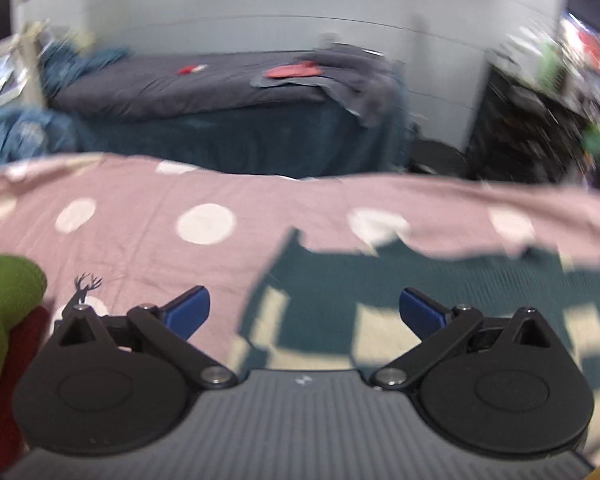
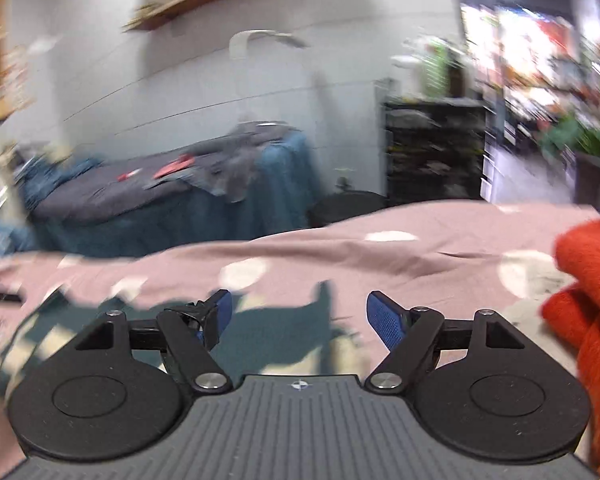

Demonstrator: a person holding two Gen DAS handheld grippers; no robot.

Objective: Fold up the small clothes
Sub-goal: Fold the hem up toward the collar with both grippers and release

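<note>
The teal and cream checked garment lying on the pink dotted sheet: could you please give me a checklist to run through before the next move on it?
1. Left tool open and empty: ok.
2. Right tool open and empty: ok.
3. Teal and cream checked garment in front of both tools: ok.
4. Garment spread flat: cannot tell, the pictures are blurred and its near part is hidden.
5. Garment free of the green cloth at left and the orange cloth at right: ok, both lie apart from it.
6. Pink dotted sheet smooth underneath: not ok, wrinkled at the garment's far edge.
</note>
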